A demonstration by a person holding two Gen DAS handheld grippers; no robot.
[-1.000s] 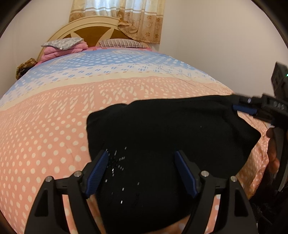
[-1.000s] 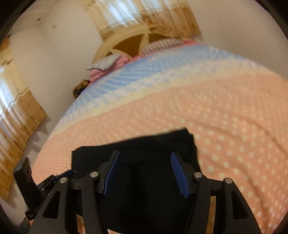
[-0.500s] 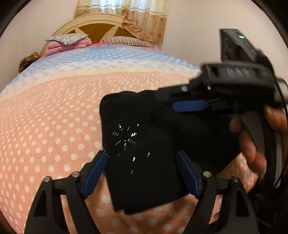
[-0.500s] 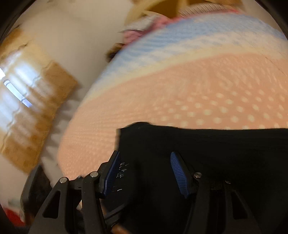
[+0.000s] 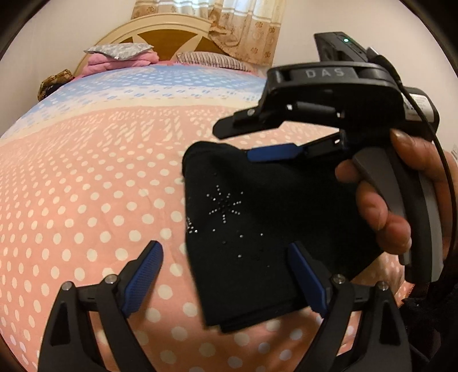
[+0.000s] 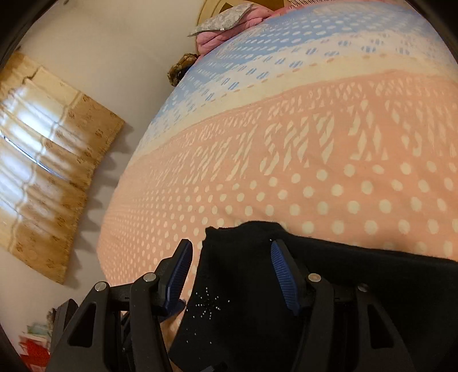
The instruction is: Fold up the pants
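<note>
Black pants (image 5: pixel 257 229) with a rhinestone star pattern lie folded on the pink dotted bedspread (image 5: pixel 86 186). My left gripper (image 5: pixel 225 245) hovers at their near left edge. Its jaws are opening; the right finger is over the cloth, the left over the bedspread, and no pad presses. My right gripper (image 5: pixel 233 143), held by a hand (image 5: pixel 380 217), reaches in from the right above the pants' far edge. In the right wrist view that gripper (image 6: pixel 231 243) stands open astride a corner of the pants (image 6: pixel 343 286), and the cloth is not pinched.
The bed (image 6: pixel 315 143) stretches far ahead to a wooden headboard (image 5: pixel 177 31), with pink bedding and pillows (image 5: pixel 120 60) against it. Curtains (image 5: pixel 246 23) hang behind. A second curtain (image 6: pixel 43 157) and a wall flank the bed's left side.
The right gripper swept in from the right edge across the pants. The pants went from a wide spread to a narrower fold with the star pattern on top. The left jaws widened.
</note>
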